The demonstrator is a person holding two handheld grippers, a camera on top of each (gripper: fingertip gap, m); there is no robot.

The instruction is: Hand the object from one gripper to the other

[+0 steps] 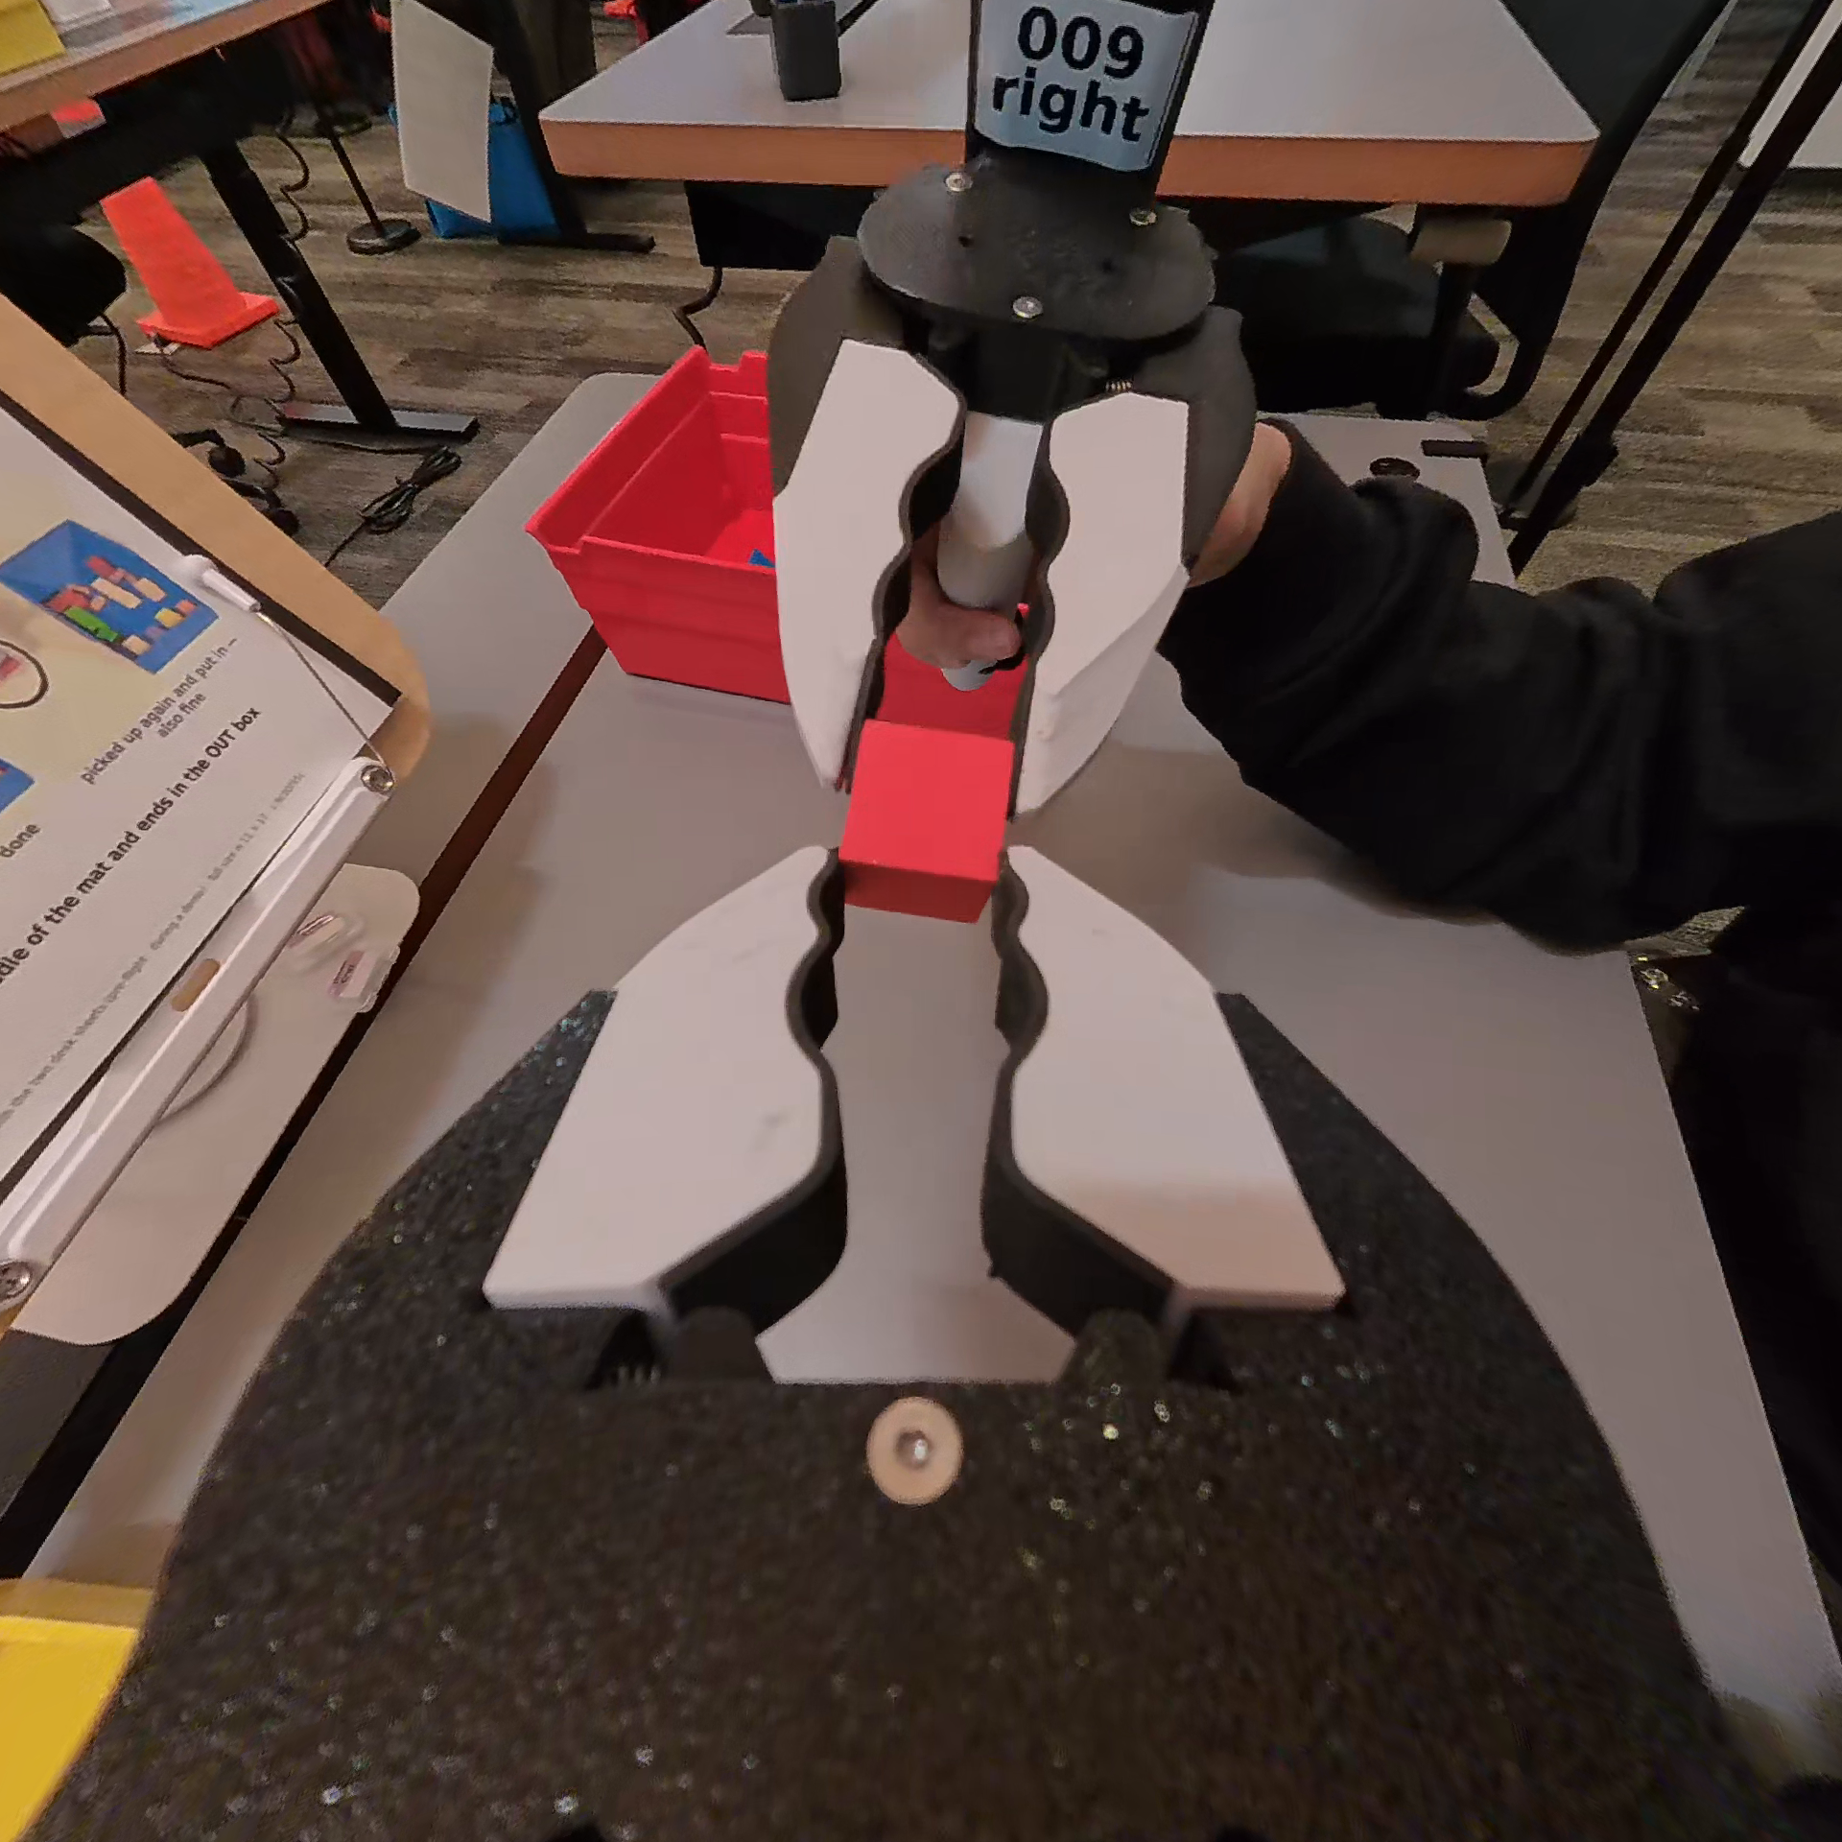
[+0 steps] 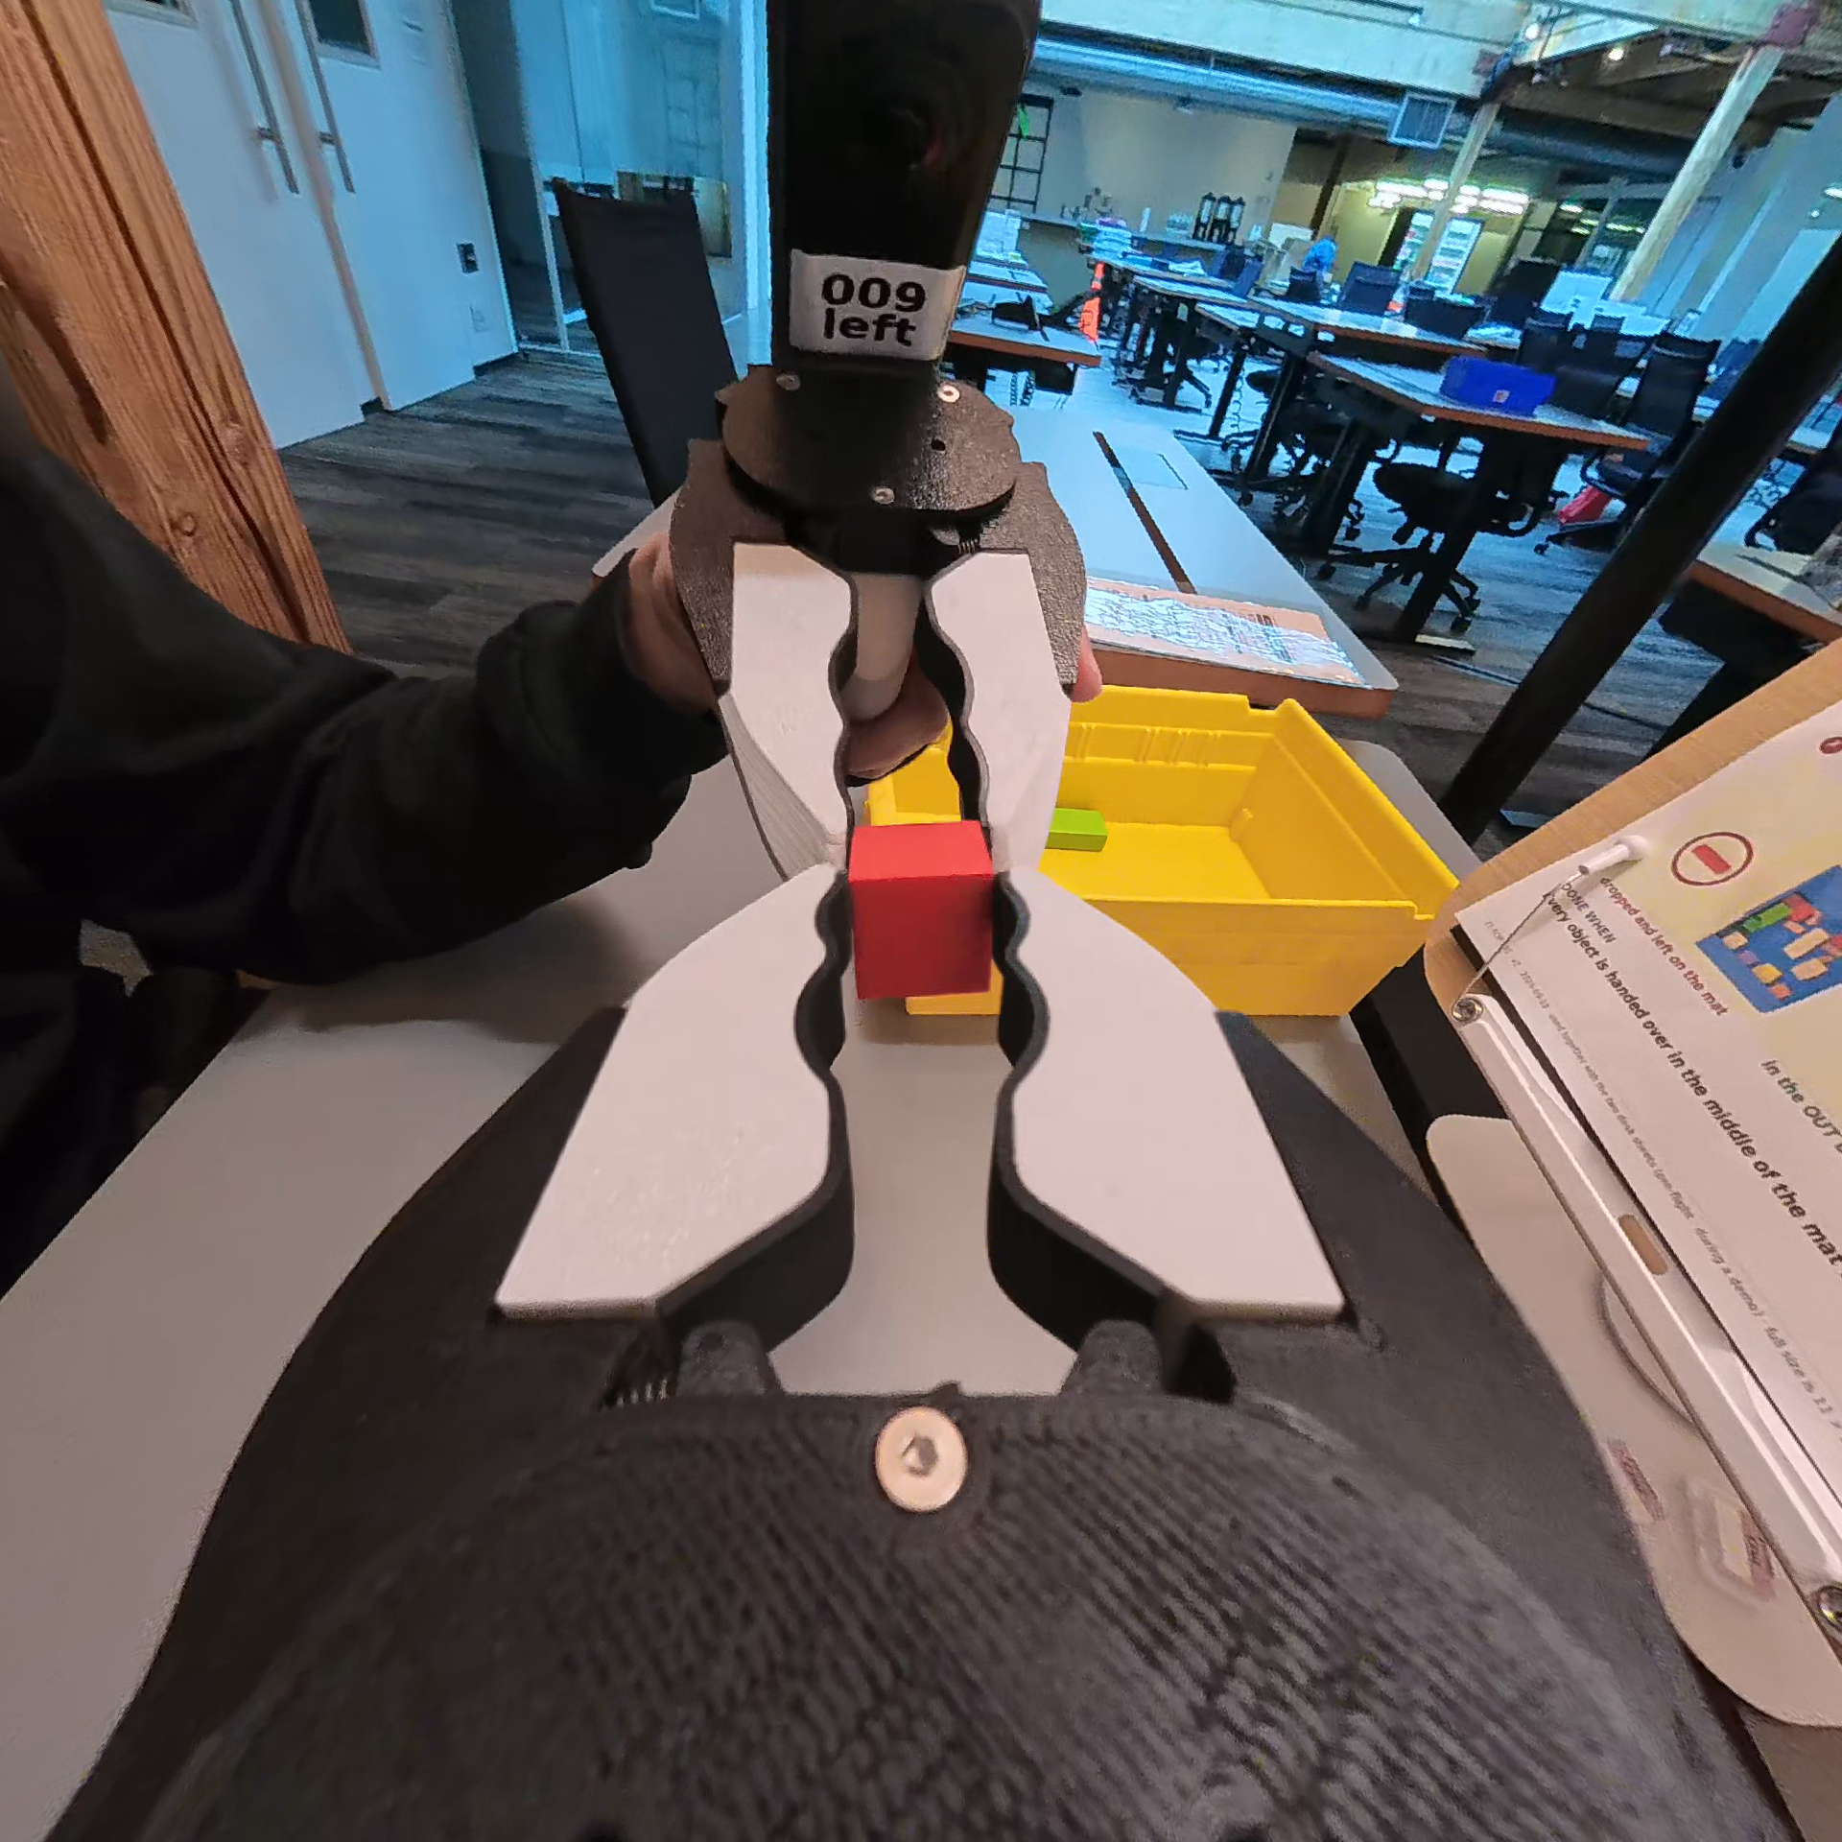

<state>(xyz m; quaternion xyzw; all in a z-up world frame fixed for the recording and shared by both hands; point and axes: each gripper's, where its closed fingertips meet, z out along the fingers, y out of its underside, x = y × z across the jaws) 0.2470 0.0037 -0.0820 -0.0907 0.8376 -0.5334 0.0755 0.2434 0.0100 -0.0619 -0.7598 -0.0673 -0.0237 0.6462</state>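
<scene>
Both grippers are closed on the same small red wooden cube (image 1: 922, 832), which hangs in the air above the grey table (image 1: 618, 797), between the two tools. The left gripper (image 1: 919, 877) pinches the cube's near end with only the tips of its white fingers (image 1: 758, 927); the dark pads sit flush on both side faces, narrowed to the cube's width. The right gripper (image 2: 922, 917) comes from the opposite side and clamps the other end the same way, its fingertips (image 2: 1057, 947) pressed on the sides, with somewhat more of the cube between them. The fingertips of the two grippers nearly meet around the cube.

Behind the right gripper in the left wrist view stands a red plastic bin (image 1: 648, 558); behind the left one in the right wrist view stands a yellow plastic bin (image 2: 1296, 847) with a green block (image 2: 1076, 829) in it. A clipboard with an instruction sheet (image 1: 150, 797) leans at the table's edge.

The risk, as I judge it, lies in the release. The left gripper's hold is shallow, so a pull or twist from either hand while both clamp could lever the cube out of it. If one opens before the other's hold is firm, the cube drops to the table
</scene>
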